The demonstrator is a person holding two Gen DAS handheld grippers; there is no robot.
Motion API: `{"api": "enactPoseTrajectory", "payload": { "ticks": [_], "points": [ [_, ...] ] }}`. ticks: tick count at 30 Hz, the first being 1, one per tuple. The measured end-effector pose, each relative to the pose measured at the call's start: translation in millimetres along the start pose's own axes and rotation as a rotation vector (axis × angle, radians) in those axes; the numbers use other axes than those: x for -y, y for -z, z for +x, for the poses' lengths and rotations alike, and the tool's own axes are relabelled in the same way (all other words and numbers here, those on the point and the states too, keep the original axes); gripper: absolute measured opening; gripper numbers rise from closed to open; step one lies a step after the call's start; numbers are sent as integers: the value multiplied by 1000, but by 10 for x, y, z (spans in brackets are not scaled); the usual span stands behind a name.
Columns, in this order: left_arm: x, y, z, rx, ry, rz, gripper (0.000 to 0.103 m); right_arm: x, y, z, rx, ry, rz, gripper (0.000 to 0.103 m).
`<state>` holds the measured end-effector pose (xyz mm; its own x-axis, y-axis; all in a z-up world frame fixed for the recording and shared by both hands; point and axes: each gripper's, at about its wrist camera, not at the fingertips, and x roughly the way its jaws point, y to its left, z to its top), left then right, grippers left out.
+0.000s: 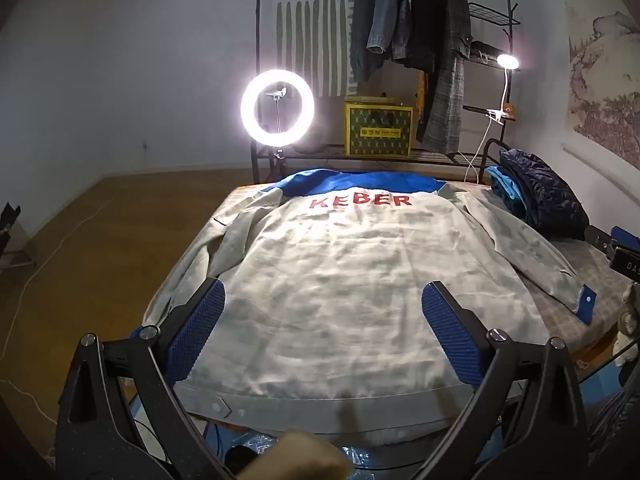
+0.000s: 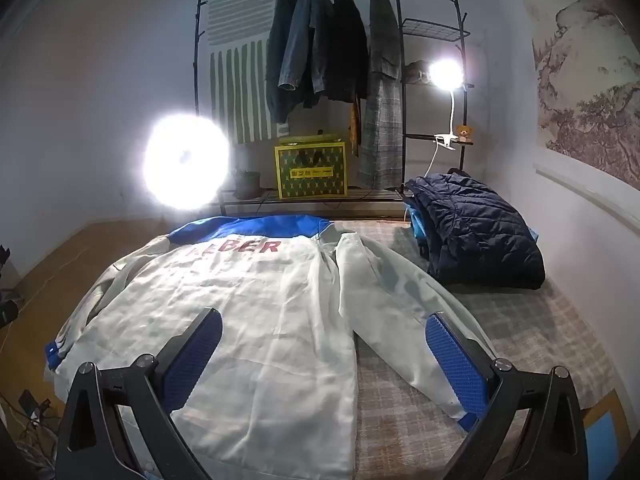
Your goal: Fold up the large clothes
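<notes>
A large pale grey work jacket with a blue yoke and red lettering lies back-up and spread flat on the table, hem toward me, sleeves angled out to both sides. My left gripper hovers open above the hem, blue pads wide apart with nothing between them. My right gripper is open too, above the jacket's right side and right sleeve, whose blue cuff sits near the right finger. The right gripper's body shows at the edge of the left wrist view.
A folded dark navy quilted jacket on blue cloth sits at the table's far right. Behind stand a clothes rack with hanging coats, a yellow-green box, a ring light and a clip lamp. Wooden floor lies left.
</notes>
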<state>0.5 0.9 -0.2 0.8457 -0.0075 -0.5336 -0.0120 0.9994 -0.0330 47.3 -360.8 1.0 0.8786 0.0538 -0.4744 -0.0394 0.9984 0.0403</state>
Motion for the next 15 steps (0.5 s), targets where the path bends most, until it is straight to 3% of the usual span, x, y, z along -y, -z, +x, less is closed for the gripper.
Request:
{"api": "enactPoseTrajectory", "payload": {
  "ticks": [2,4,15],
  "points": [
    [-27,-4,17,-9,13,-3,101,-8,2,-1,7,10,-16,103],
    [17,5,-15,26,-30,27,101,-11,3,-2,8,9,-16,103],
    [48,-69,-46,31,-24,27,101,-14,5,1,7,14,-20,103]
  ]
}}
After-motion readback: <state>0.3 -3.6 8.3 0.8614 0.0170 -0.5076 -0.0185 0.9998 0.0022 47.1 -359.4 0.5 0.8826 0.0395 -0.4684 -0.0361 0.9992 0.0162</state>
